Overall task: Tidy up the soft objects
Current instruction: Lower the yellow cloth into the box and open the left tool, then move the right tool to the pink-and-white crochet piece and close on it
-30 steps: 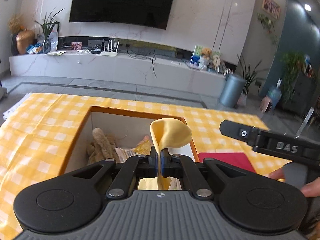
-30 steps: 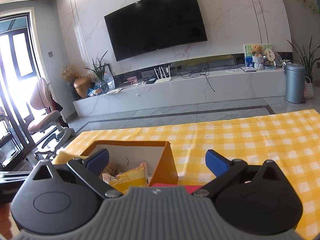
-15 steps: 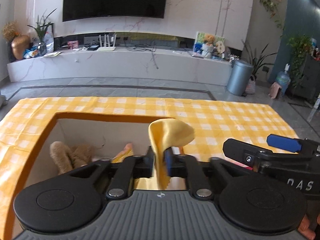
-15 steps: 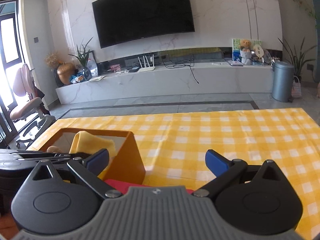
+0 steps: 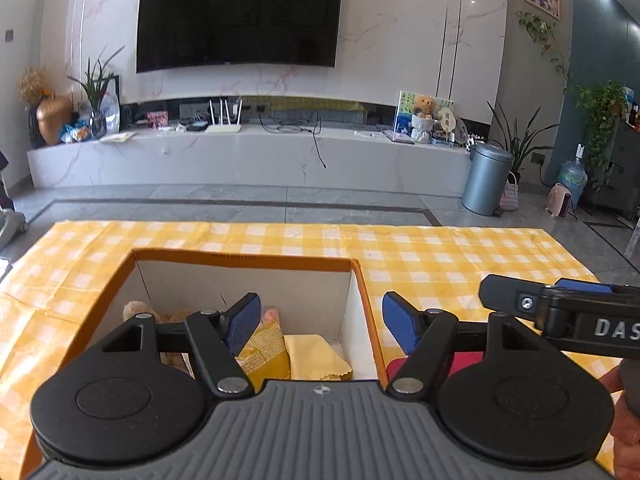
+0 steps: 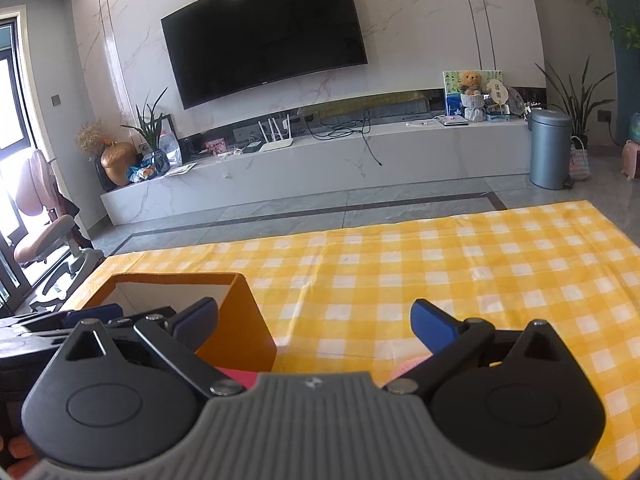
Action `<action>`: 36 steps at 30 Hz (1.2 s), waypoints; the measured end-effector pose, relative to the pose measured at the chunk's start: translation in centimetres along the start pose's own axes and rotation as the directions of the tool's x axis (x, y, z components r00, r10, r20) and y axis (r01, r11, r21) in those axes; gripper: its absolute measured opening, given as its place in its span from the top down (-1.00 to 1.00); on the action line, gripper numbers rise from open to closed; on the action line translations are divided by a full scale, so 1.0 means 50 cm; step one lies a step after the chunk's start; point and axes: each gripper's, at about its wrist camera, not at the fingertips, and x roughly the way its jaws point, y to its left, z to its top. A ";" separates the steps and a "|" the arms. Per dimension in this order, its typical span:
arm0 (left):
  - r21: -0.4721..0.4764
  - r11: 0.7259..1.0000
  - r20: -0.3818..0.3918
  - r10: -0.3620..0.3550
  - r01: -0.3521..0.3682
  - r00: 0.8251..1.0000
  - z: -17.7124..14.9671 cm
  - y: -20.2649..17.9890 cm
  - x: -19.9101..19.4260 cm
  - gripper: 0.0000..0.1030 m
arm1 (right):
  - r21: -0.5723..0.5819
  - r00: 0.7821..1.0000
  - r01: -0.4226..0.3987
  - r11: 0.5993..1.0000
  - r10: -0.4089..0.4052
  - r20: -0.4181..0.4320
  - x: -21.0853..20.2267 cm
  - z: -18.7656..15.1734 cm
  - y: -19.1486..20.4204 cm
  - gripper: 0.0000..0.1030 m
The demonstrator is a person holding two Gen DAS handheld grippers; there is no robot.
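The yellow cloth [image 5: 318, 356] lies inside the box [image 5: 244, 261], next to a plush toy [image 5: 134, 311]. The left claw [image 5: 320, 320] has just been opening and holds nothing. The right claw [image 6: 316, 322] is wide apart, empty. A red cloth [image 5: 460, 362] just beside the box looks left to pack.

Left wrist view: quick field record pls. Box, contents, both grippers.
box: orange box, open top, on yellow checked cloth
contents: yellow cloth lying flat, patterned yellow pouch, brown plush toy
left gripper: open, jaws just opened, nothing between them, above box
right gripper: open, empty
outside box: red item, mostly hidden
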 end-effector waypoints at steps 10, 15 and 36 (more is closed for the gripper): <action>-0.021 0.999 0.059 0.036 -0.035 0.998 0.019 -0.003 -0.044 -0.59 | -0.015 1.000 0.026 1.000 -0.026 0.000 -0.017 0.002 0.008 -0.95; -0.059 0.998 0.084 0.025 -0.020 0.996 0.028 0.008 -0.070 -0.63 | -0.078 0.991 0.135 0.988 -0.135 0.010 -0.050 0.016 -0.027 -0.95; -0.004 0.997 0.002 -0.081 0.081 0.997 -0.014 -0.051 -0.031 -0.67 | 0.168 0.974 0.121 0.978 -0.085 -0.208 0.132 -0.070 -0.222 -0.94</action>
